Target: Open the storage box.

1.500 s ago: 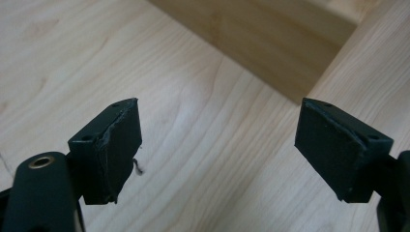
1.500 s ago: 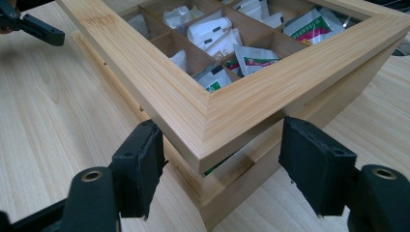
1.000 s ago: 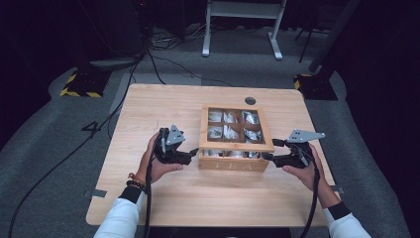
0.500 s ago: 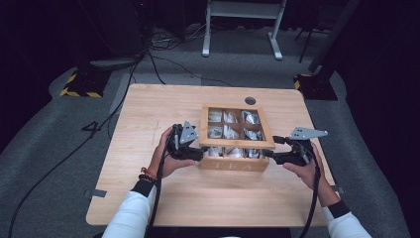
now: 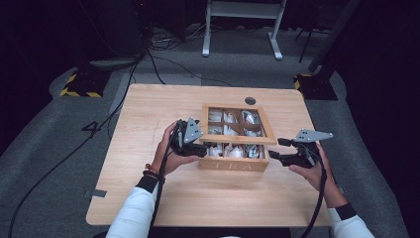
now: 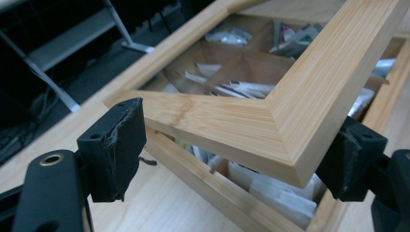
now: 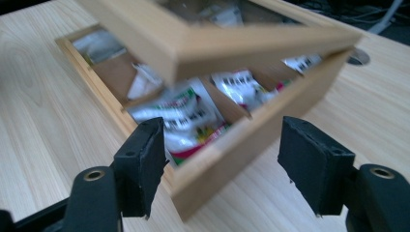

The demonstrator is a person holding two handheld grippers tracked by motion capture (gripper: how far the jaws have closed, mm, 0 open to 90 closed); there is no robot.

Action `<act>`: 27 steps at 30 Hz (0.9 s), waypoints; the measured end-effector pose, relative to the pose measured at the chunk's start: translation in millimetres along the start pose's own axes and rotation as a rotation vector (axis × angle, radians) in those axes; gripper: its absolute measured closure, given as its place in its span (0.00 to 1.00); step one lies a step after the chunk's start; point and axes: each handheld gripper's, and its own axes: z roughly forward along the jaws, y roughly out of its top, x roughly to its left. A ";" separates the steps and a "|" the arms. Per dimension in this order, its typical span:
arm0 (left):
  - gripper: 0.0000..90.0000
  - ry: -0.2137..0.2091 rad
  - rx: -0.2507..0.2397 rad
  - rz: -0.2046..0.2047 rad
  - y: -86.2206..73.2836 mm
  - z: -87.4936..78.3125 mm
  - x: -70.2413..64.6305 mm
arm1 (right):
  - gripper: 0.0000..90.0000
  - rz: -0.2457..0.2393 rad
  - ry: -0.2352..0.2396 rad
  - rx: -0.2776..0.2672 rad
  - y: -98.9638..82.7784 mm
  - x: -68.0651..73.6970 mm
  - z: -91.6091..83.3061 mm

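Plenty of room around the box, tight spot is under the lid

The wooden tea box (image 5: pixel 234 162) sits right of centre on the surface (image 5: pixel 148 114), so the whole left half, the near strip and the far edge are bare wood to move over. The lid (image 5: pixel 236 140) is tilted up off the box, leaving a narrow wedge over the near compartments; the sachets (image 7: pixel 191 121) fill most of it. The left gripper (image 5: pixel 199 148) crowds the box's near-left corner, and the right gripper (image 5: pixel 275 148) sits just off the near-right corner, so both near corners are blocked.
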 end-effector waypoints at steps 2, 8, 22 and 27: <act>0.23 -0.002 -0.013 -0.007 2.5 -0.6 2.3 | 0.38 0.016 -0.014 0.011 -9.1 -6.1 -4.7; 0.26 -0.011 -0.036 -0.005 11.6 -6.6 11.3 | 0.38 0.066 -0.069 0.043 -33.9 -21.6 -14.0; 0.50 -0.072 -0.076 -0.003 34.2 -10.5 28.2 | 0.32 0.081 -0.065 0.068 -78.4 -35.1 -7.7; 0.52 -0.065 -0.083 -0.002 44.0 -10.5 35.5 | 0.31 0.043 -0.037 0.075 -88.7 -27.7 -2.9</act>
